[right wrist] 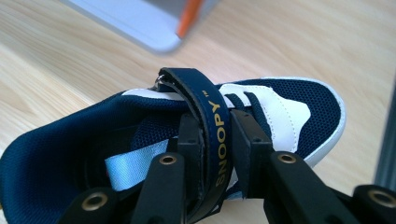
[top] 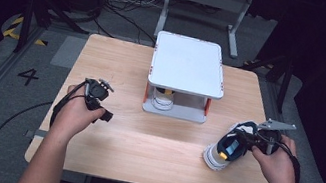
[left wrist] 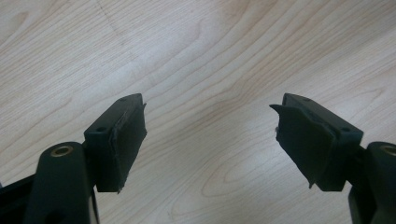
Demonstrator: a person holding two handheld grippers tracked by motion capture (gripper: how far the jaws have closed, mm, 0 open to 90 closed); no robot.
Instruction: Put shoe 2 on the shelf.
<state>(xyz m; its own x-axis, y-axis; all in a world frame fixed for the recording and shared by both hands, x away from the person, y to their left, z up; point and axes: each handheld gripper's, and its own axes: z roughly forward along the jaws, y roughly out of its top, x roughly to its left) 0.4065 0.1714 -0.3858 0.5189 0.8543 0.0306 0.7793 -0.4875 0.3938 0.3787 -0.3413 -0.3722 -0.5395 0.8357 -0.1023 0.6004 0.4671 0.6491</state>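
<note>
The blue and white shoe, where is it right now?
In the high view the shoe sits near the table's front right corner, right of the white rack, with the right gripper clamped on its strap.

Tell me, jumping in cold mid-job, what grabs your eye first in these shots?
First, the navy and white shoe at the table's near right, its "SNOOPY" strap pinched in the right tongs. Next, the white two-level rack at the table's far middle, with another shoe tucked underneath. The left tongs hang open over bare wood.
</note>
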